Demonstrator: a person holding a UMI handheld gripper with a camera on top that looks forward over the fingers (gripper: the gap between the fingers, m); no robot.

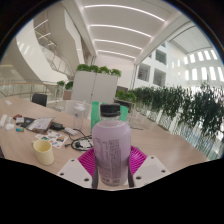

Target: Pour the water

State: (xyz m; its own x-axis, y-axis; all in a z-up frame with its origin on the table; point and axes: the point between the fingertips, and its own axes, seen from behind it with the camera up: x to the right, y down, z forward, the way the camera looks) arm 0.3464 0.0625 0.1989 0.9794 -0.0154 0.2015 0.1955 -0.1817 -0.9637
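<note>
While bottle [111,146] sits upright between the pink pads, hand-held gripper [111,168] looks clamped on both its sides, cap on, likely carry grip before tilting | yellow cup [43,151] left on table [30,112], probable pour target | clear glass [80,115] beyond | planters [97,71] far back

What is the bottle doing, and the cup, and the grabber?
Bottle: upright, cap on, between the fingers.
Cup: upright on the table, open top; contents not visible.
Gripper: shut on the bottle, pink pads pressing both sides.
</note>
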